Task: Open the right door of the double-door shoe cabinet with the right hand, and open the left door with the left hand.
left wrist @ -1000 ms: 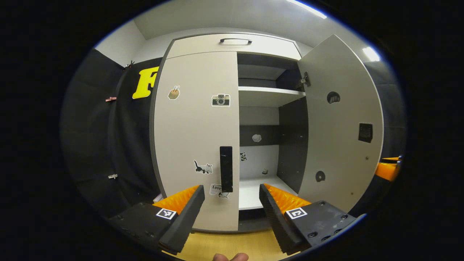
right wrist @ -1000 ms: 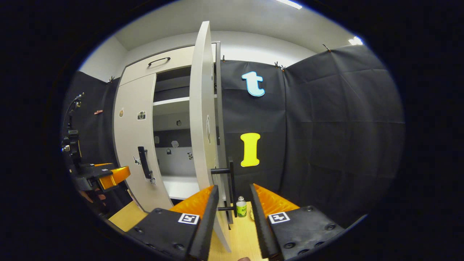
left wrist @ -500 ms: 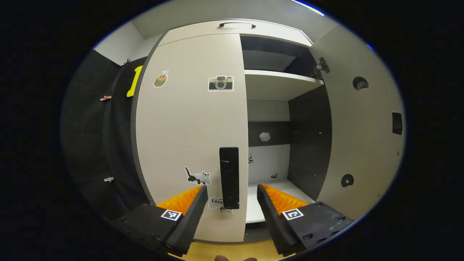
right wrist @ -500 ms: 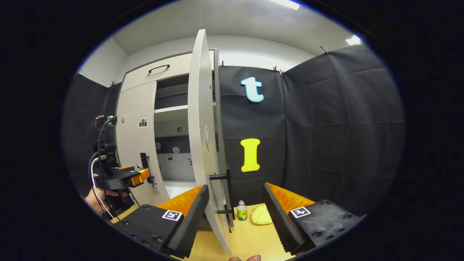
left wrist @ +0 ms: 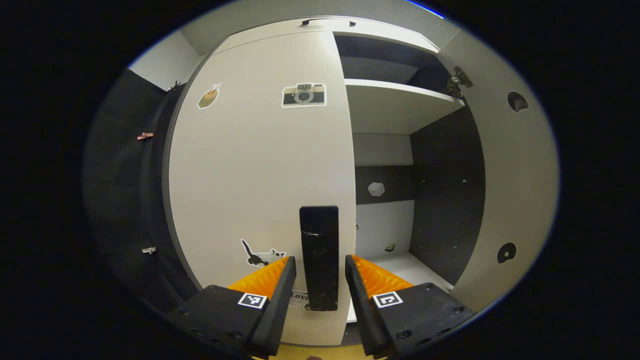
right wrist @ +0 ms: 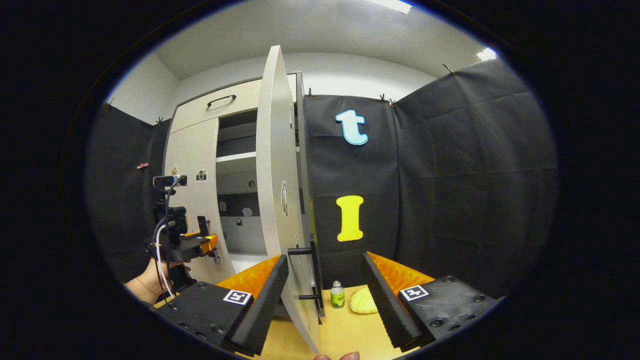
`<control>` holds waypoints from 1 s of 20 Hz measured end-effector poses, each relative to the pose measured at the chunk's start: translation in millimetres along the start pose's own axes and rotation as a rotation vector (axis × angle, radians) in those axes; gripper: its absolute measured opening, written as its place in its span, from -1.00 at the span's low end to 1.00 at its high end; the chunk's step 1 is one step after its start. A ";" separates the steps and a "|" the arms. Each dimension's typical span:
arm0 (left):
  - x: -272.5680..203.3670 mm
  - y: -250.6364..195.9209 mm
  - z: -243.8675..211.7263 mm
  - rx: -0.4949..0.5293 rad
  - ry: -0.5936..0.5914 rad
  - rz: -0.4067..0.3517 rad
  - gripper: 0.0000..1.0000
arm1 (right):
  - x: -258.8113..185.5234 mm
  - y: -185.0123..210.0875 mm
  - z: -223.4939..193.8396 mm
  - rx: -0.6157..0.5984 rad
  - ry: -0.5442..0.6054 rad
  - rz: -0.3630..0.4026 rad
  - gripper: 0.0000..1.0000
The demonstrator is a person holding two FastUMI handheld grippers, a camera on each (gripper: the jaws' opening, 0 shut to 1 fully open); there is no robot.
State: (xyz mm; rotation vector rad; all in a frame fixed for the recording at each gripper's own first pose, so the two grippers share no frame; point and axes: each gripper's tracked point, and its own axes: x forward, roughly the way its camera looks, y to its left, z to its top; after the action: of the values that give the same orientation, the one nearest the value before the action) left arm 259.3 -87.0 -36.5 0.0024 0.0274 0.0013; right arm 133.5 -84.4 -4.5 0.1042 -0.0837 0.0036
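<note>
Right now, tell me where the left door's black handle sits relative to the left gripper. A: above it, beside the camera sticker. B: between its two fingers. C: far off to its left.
B: in the left gripper view the black handle stands between the left gripper's fingers.

The left door (left wrist: pixel 260 165) is shut, its black handle (left wrist: pixel 320 257) standing upright near the inner edge. The hand-held gripper (left wrist: pixel 320 272) sits at the handle with one finger on each side, gaps showing, not pressing. Right of the handle the cabinet stands open: a shelf (left wrist: pixel 395 100) above, the right door (left wrist: pixel 515 200) swung outward. Above the handle a camera sticker (left wrist: pixel 303 95); left of it a cat sticker (left wrist: pixel 260 255).
</note>
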 end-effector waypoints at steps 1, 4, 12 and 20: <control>3.1 2.4 -2.8 -0.011 0.004 0.003 0.22 | -1.6 1.5 2.6 0.004 -0.007 0.014 0.84; 6.5 -2.3 -3.8 -0.075 -0.001 -0.026 0.12 | -4.7 -3.6 7.7 -0.022 -0.019 0.023 0.84; 6.7 -9.6 -9.2 -0.066 -0.008 -0.057 -0.27 | -9.7 6.9 5.3 -0.042 -0.006 0.041 0.84; -7.9 -6.0 -13.7 -0.054 0.082 -0.114 -0.63 | -10.6 29.7 7.1 -0.041 -0.013 0.057 0.84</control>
State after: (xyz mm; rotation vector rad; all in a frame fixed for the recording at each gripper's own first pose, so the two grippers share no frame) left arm 251.0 -93.0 -50.0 -0.0530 0.1090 -0.1118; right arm 122.1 -55.7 4.7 0.0609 -0.0994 0.0581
